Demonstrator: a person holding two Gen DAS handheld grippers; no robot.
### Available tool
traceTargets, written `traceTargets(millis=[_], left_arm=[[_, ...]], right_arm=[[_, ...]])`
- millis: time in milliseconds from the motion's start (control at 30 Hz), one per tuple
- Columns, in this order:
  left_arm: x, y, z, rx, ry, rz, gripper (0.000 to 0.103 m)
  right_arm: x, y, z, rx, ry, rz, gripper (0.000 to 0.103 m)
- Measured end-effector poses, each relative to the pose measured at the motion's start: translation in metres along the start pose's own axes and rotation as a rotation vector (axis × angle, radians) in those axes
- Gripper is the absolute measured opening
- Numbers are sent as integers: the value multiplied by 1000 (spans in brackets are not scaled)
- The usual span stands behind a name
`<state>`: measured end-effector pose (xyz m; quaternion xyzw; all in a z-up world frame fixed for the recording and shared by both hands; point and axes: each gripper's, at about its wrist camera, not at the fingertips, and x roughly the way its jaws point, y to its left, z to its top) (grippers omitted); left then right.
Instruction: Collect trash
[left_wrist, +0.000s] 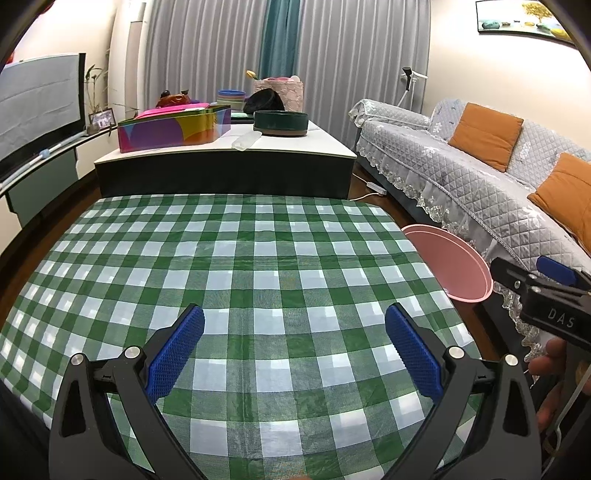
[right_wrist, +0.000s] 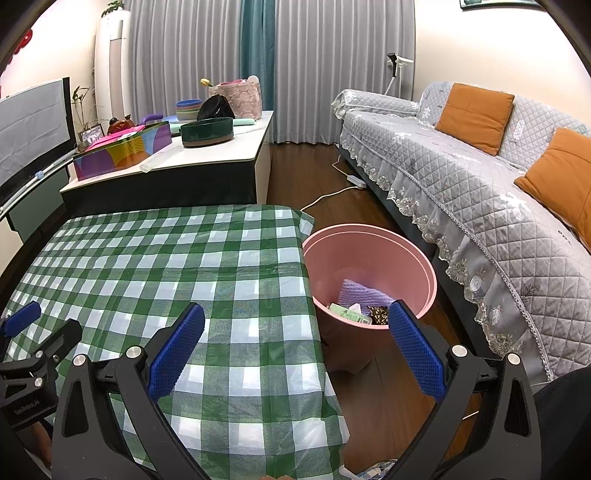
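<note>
A pink bin (right_wrist: 388, 254) stands on the floor off the right edge of the table; its rim (left_wrist: 458, 258) also shows in the left wrist view. Inside lie a purple cloth (right_wrist: 364, 293), a green-and-white packet (right_wrist: 349, 313) and a dark patterned wrapper (right_wrist: 378, 314). My left gripper (left_wrist: 294, 328) is open over the green checked tablecloth (left_wrist: 236, 266), nothing between its blue pads. My right gripper (right_wrist: 296, 326) is open too, straddling the table's right edge, its right pad near the bin's front rim. Each gripper shows at the other view's margin.
A low white-topped table (left_wrist: 295, 146) behind carries a colourful box (left_wrist: 173, 127), a dark green round tin (left_wrist: 280, 123) and bowls. A grey quilted sofa (right_wrist: 480, 177) with orange cushions runs along the right. A power strip and cable (right_wrist: 354, 181) lie on the wooden floor.
</note>
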<state>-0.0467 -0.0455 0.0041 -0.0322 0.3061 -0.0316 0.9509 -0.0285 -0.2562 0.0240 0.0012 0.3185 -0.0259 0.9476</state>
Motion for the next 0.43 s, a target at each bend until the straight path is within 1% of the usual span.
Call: traceTargets(millis=[433], left_arm=[[2,9,-1,-22,22,-1,95]], right_arm=[[0,3,-2,-4,3,2,98]])
